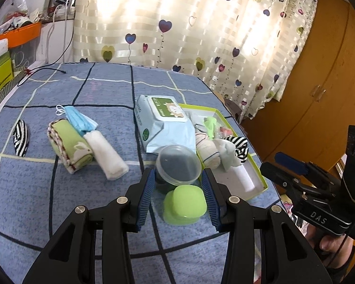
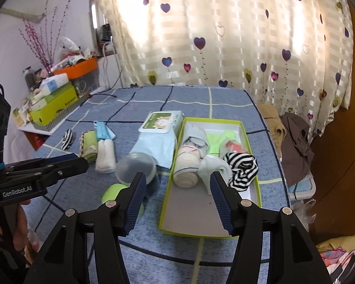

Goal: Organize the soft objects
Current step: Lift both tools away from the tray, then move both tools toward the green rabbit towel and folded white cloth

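Home bedroom, lived-in.

Heart-print curtain [image 1: 201, 23] backlit at 12 o'clock, wooden wardrobe doors [image 1: 319, 75] at 3 o'clock. Blue plaid sheet [image 1: 94, 90] covers the surface, soft household bits laid out on it. At 9–10 o'clock a side shelf stacked with boxes, an orange bin [image 2: 82, 67] full of clutter, dried purple branches [image 2: 39, 40], cables trailing from a windowsill. Clothes [image 2: 293, 139] heaped just beside the surface at 3 o'clock.
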Motion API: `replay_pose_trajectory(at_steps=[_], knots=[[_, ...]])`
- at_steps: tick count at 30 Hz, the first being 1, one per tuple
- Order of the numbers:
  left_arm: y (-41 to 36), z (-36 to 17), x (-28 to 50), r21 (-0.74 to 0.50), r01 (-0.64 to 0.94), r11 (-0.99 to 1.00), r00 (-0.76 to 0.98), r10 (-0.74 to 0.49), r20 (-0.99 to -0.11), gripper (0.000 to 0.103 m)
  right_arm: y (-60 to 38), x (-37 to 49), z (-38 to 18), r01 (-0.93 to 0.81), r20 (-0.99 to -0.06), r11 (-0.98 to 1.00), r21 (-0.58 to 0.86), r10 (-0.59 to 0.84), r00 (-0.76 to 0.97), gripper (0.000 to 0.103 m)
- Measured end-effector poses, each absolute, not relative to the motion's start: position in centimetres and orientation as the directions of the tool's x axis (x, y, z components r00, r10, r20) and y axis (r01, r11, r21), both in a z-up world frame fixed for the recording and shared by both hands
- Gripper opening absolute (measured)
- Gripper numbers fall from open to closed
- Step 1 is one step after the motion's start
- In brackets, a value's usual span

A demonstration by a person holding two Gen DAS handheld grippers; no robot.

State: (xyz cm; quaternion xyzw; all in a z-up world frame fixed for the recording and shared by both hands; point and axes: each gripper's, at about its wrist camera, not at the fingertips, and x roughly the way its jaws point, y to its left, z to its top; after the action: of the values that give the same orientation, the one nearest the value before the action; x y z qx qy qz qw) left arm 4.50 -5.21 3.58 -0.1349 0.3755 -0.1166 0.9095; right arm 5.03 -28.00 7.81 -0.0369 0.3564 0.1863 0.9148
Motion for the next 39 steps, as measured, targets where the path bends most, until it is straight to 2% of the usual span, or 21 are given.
replay_pose_trajectory(at_steps=[28,39], knots=[[-0.6,2.4,3.9,-0.401,0.054,0.914,0.714,-0.316,-0.624,0.043,-22.8,4.9,8.1,-0.472,-0.676,0.880,0.045,0.375,0.635,0.057],[3.1,0.9,3.9,-0.425,-0.027,0.905,0.708,-0.283,-0.647,0.043,-19.3,5.6,7.7,-0.544,-0.684,0.838,0.049,0.425,0.593,0.057]])
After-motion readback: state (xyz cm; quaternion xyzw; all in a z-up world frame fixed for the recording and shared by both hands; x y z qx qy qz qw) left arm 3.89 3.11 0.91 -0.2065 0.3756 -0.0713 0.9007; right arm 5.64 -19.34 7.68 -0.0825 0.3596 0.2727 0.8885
